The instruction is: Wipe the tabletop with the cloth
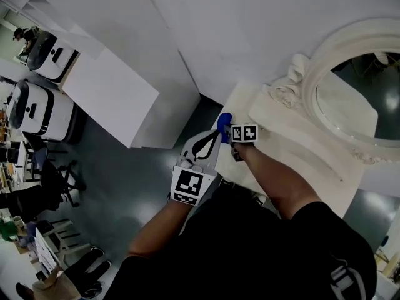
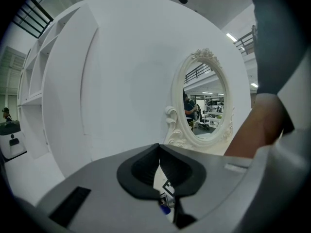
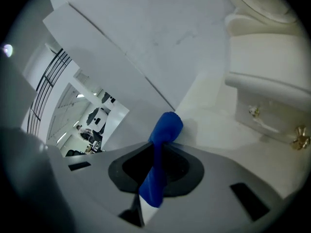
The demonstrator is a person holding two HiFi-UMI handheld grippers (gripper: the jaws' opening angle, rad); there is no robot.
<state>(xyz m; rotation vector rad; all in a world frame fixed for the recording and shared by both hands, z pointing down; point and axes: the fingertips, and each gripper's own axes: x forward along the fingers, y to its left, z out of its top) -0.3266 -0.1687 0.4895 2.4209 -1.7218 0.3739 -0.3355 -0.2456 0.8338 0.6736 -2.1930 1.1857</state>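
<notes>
right gripper (image 3: 158, 147) fingers pinch the blue cloth (image 3: 166, 129) at the desk (image 3: 214, 126) edge, mid-frame; left gripper (image 2: 159, 152) fingers closed, empty. wiping looks barely begun; next, press down and sweep.

Two grippers (image 2: 158, 149) (image 3: 162, 148); one blue cloth (image 3: 166, 129); one mirror (image 1: 347, 100); one tabletop (image 1: 295, 162).

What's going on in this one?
A person holds a gripper in each hand at a white tabletop that carries an oval mirror. The right gripper is shut on a blue cloth, held at the tabletop's near corner; whether the cloth touches the surface is unclear. The left gripper is shut on nothing, just off the table's edge beside the right one.
</notes>
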